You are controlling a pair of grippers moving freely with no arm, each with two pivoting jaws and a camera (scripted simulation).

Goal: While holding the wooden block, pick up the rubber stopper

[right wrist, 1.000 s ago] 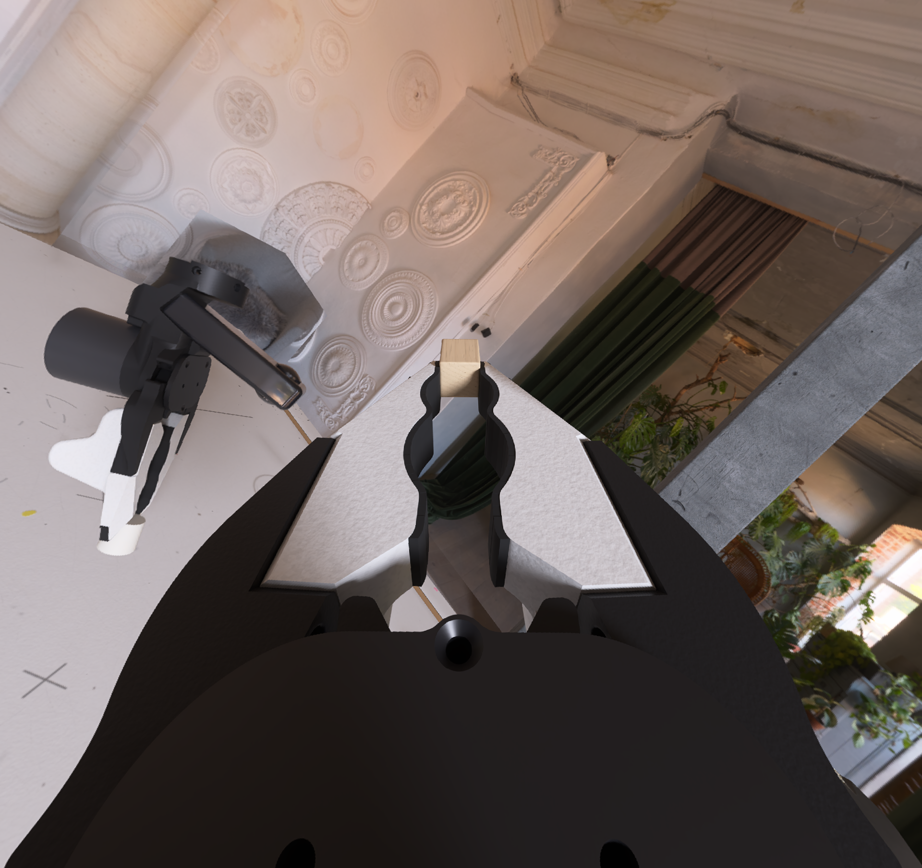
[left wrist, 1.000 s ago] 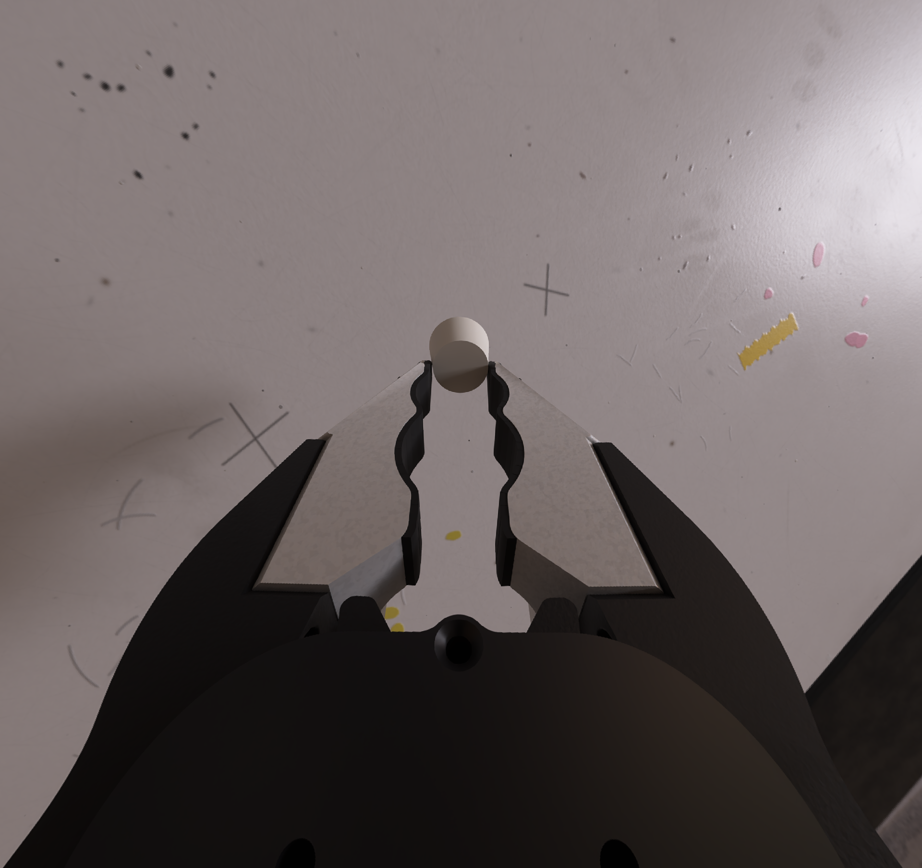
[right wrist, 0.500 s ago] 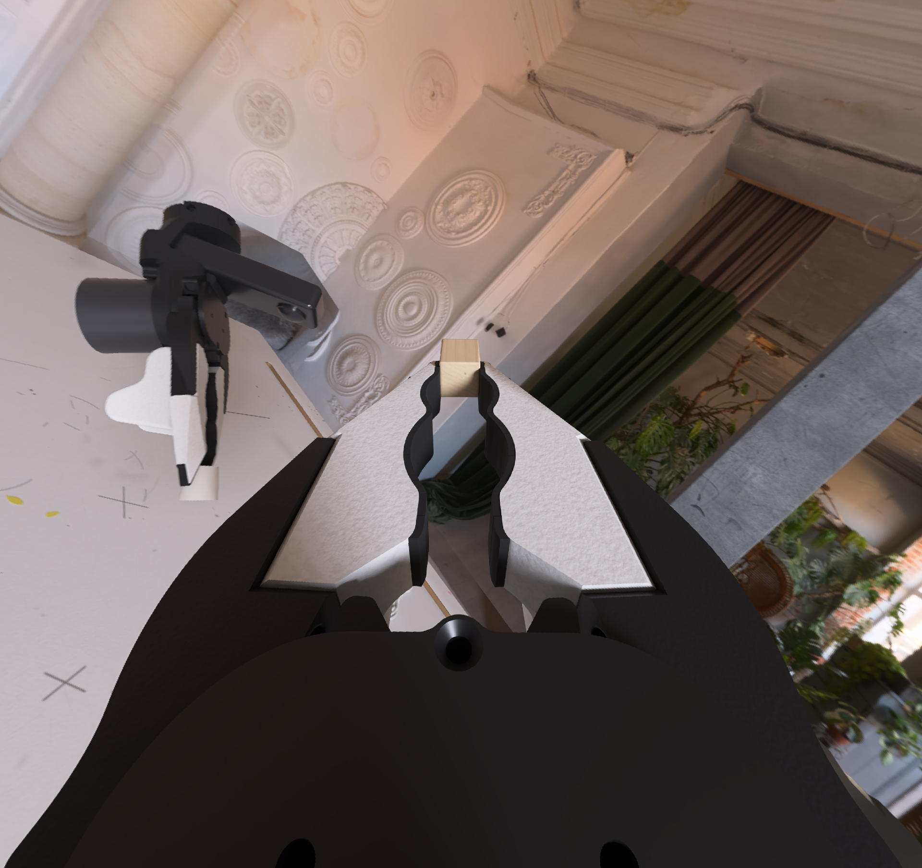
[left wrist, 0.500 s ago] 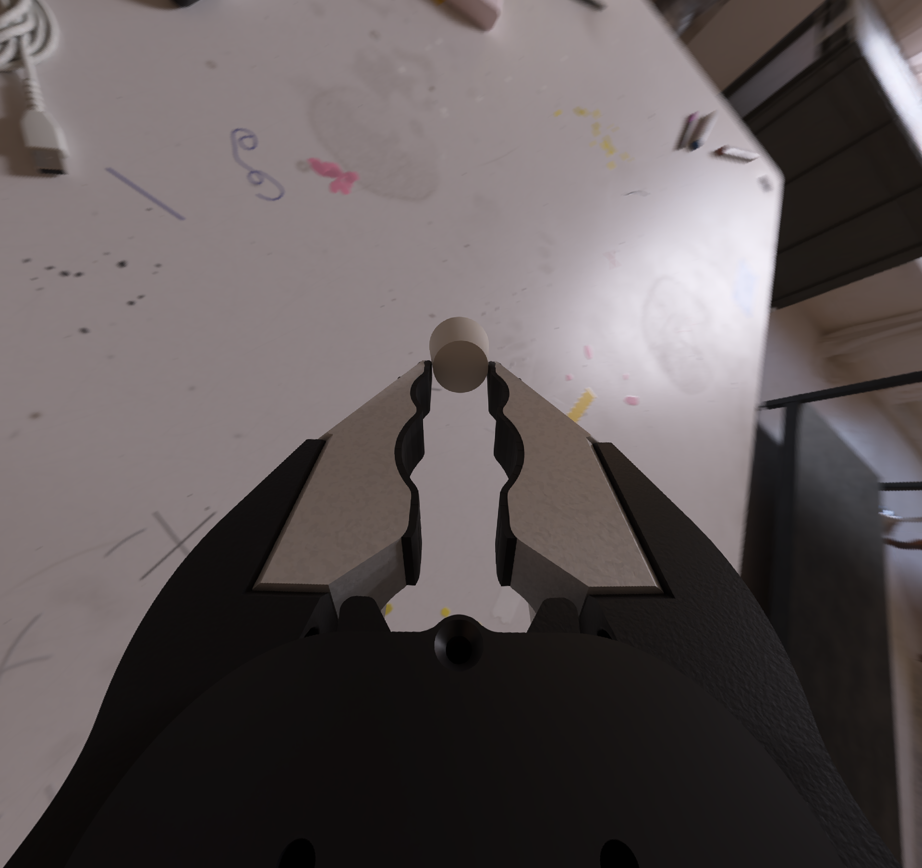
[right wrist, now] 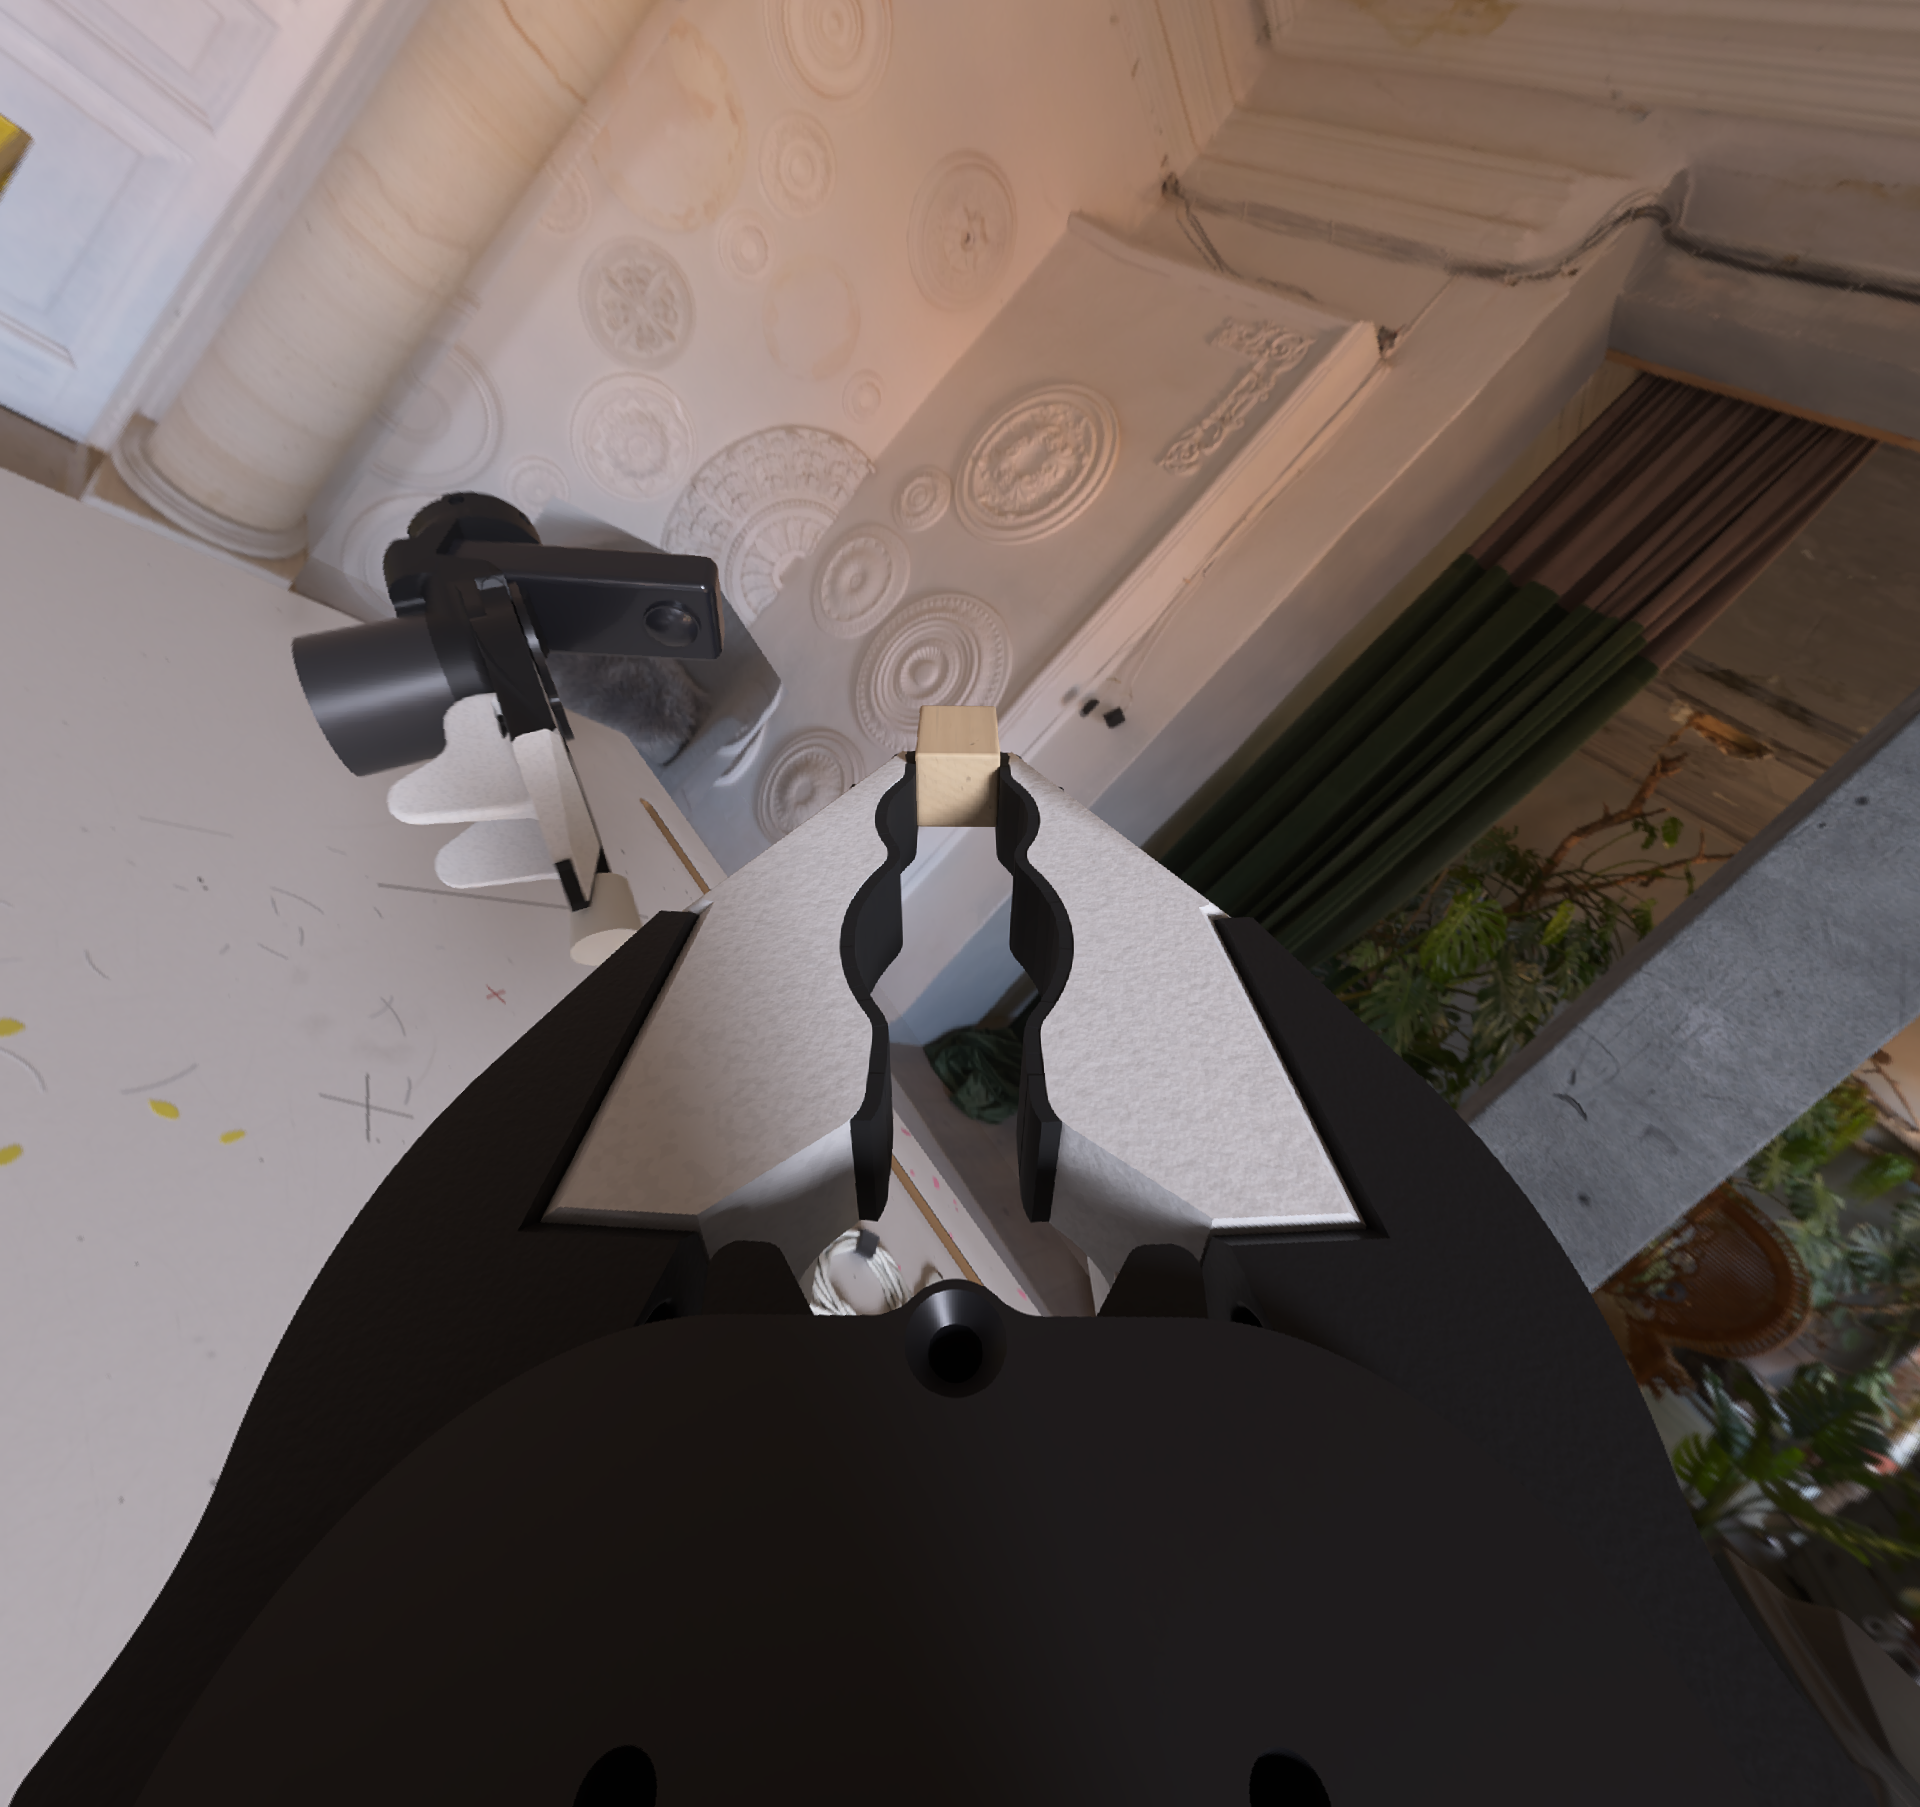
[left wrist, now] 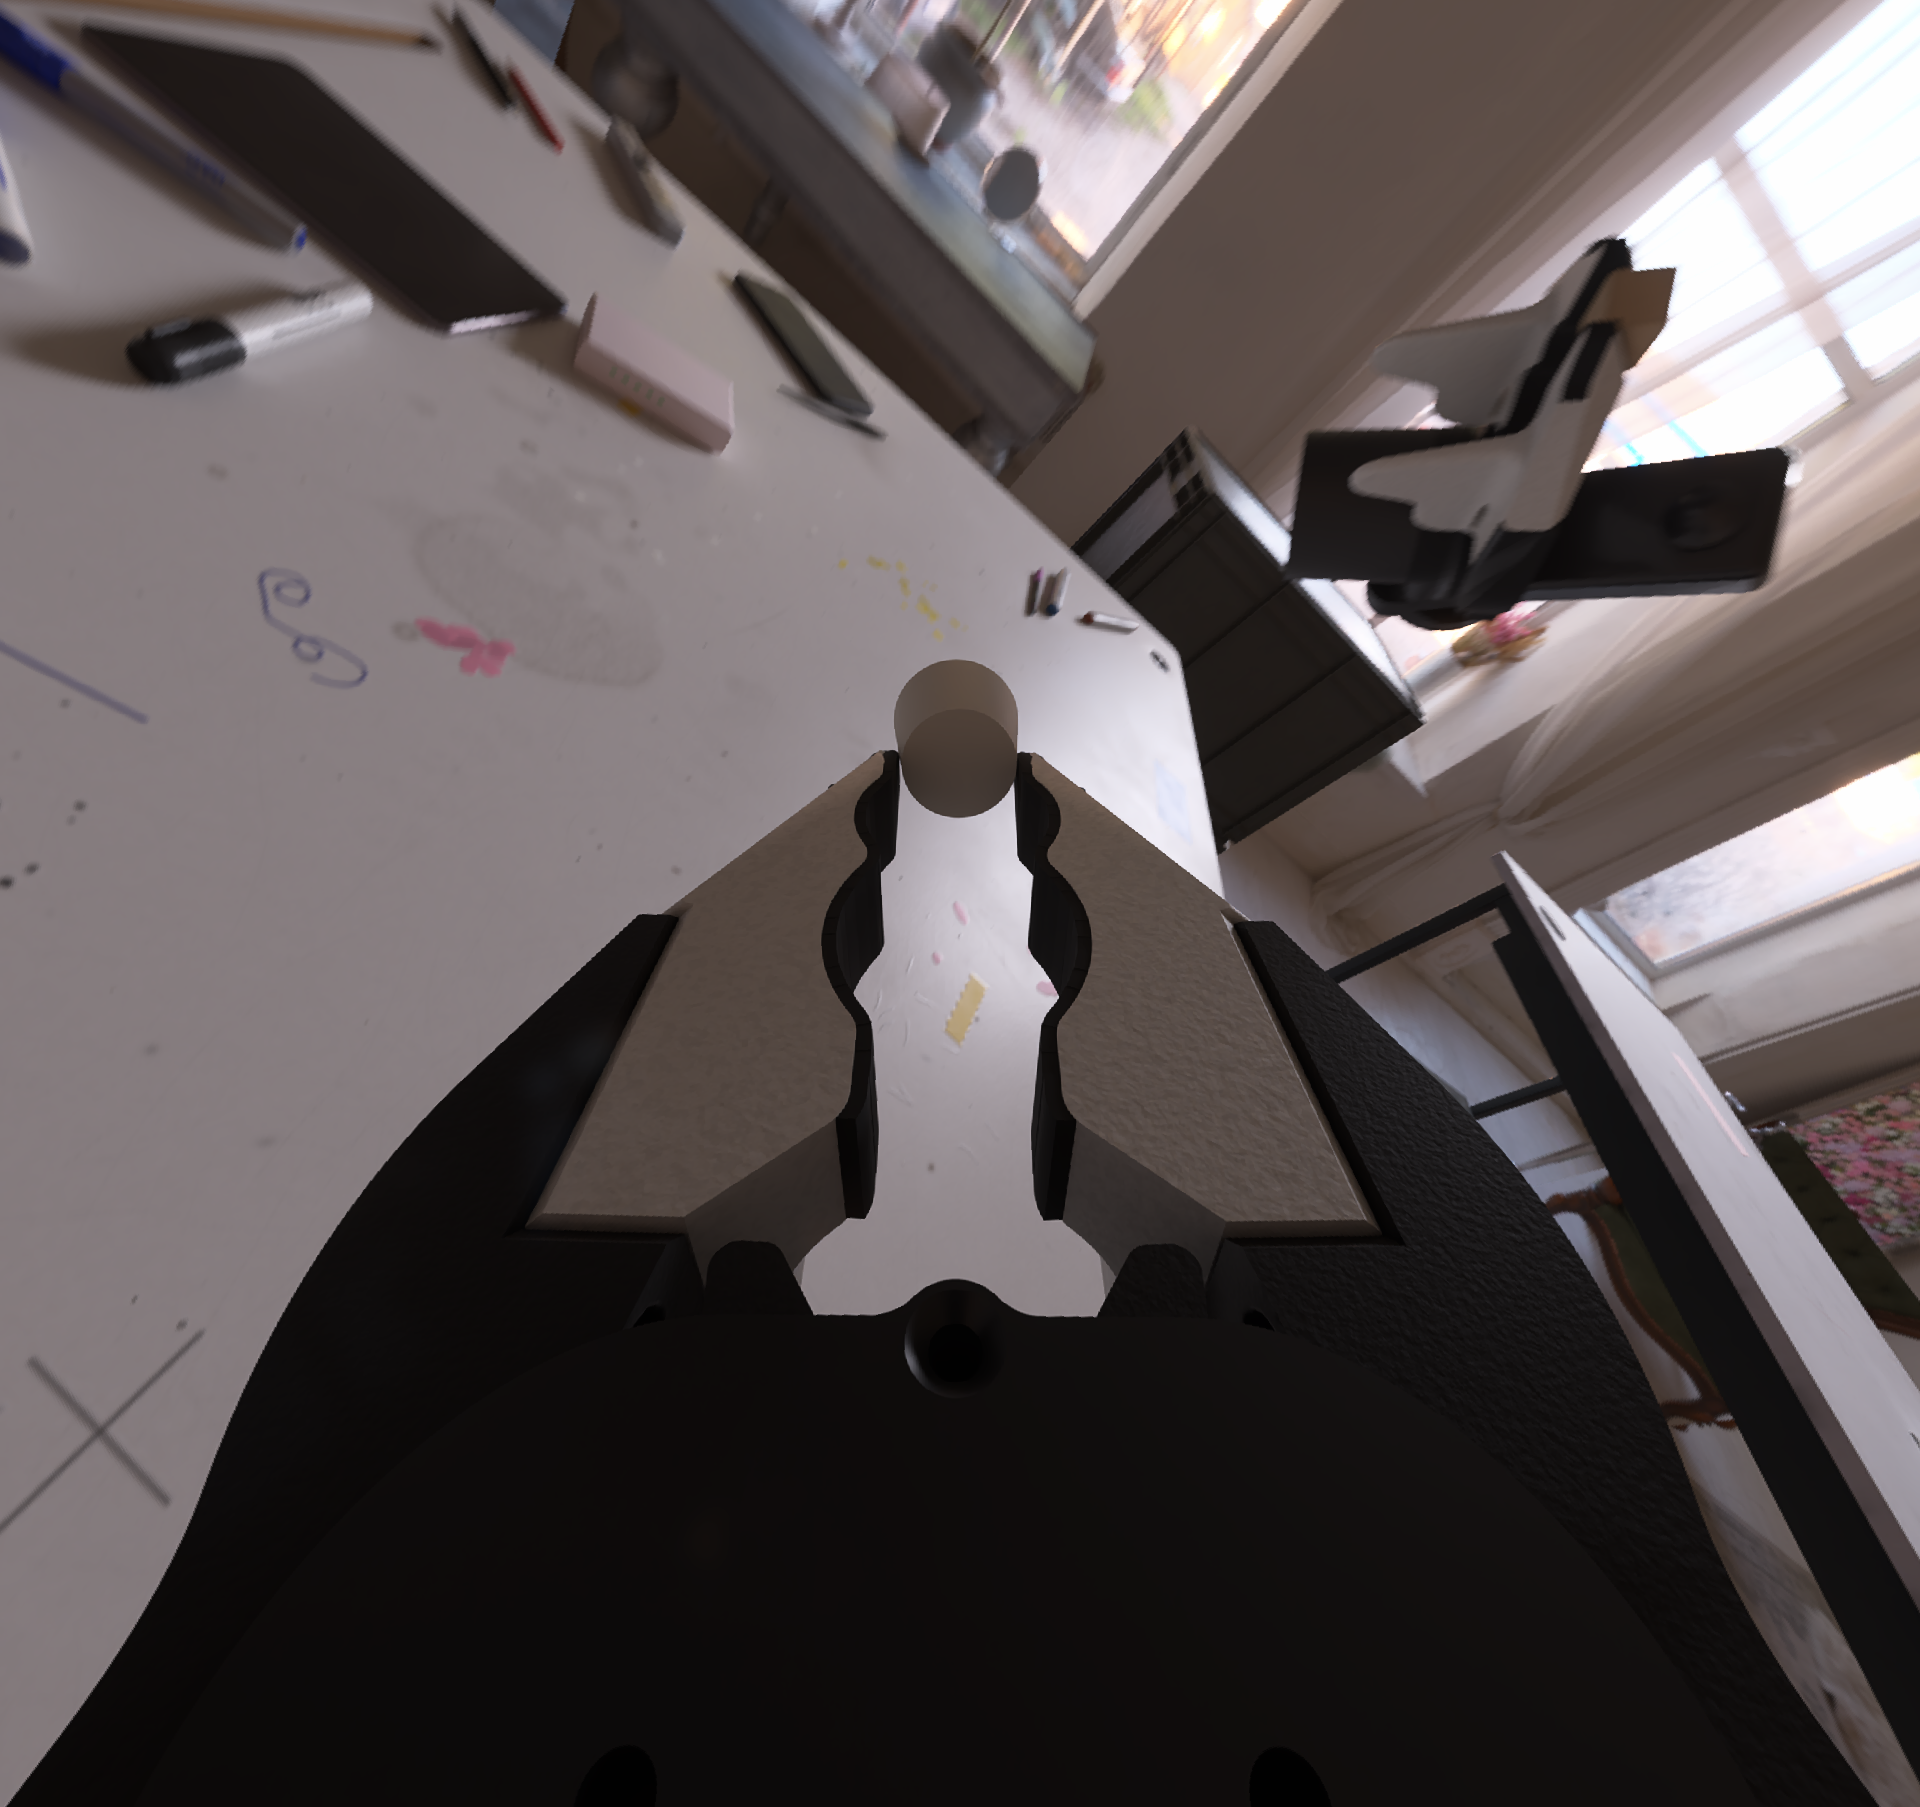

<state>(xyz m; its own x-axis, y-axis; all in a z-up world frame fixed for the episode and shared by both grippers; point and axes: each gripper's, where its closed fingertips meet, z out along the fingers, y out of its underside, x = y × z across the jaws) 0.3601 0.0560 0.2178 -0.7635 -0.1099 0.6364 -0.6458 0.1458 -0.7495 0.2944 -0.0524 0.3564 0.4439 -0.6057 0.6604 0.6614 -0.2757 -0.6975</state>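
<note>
We see a white, scribbled table [left wrist: 312, 978] carrying a black marker [left wrist: 234, 336], a dark tablet [left wrist: 312, 188], a pale pink box [left wrist: 652, 384], a phone [left wrist: 802, 344] and pencils [left wrist: 208, 10].

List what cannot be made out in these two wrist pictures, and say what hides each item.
- Rubber stopper, left wrist view: its sides at the contact, covered by the left gripper tips.
- Wooden block, right wrist view: its clamped faces, covered by the right gripper.
- Coiled white cable, right wrist view: mostly behind the gripper body.
- Items beyond the window, left wrist view: blurred.
</note>
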